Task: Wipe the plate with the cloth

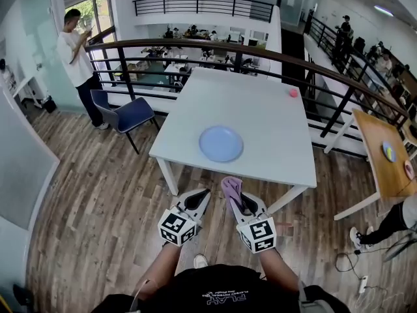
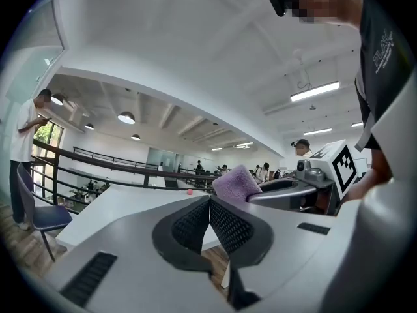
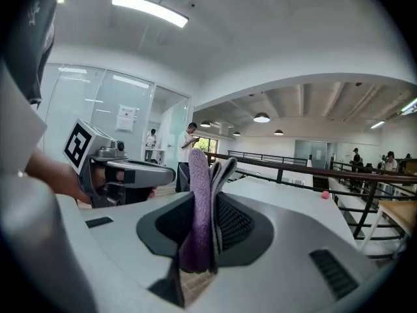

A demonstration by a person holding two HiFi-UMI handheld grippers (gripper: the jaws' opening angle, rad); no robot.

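Observation:
A light blue plate (image 1: 221, 143) lies near the front edge of the white table (image 1: 260, 109). Both grippers hover over the wooden floor, short of the table's front edge. My right gripper (image 1: 234, 194) is shut on a folded purple and grey cloth (image 1: 231, 187), which sticks up between its jaws (image 3: 207, 201). My left gripper (image 1: 199, 197) is shut with nothing between its pads (image 2: 209, 222). In the left gripper view the purple cloth (image 2: 236, 182) shows to the right, held by the other gripper. The plate is hidden in both gripper views.
A small pink ball (image 1: 293, 92) rests at the table's far right. A blue chair (image 1: 124, 115) stands left of the table, with a person (image 1: 77, 64) beyond it. A dark railing (image 1: 260, 54) runs behind the table. A wooden table (image 1: 384, 155) stands at the right.

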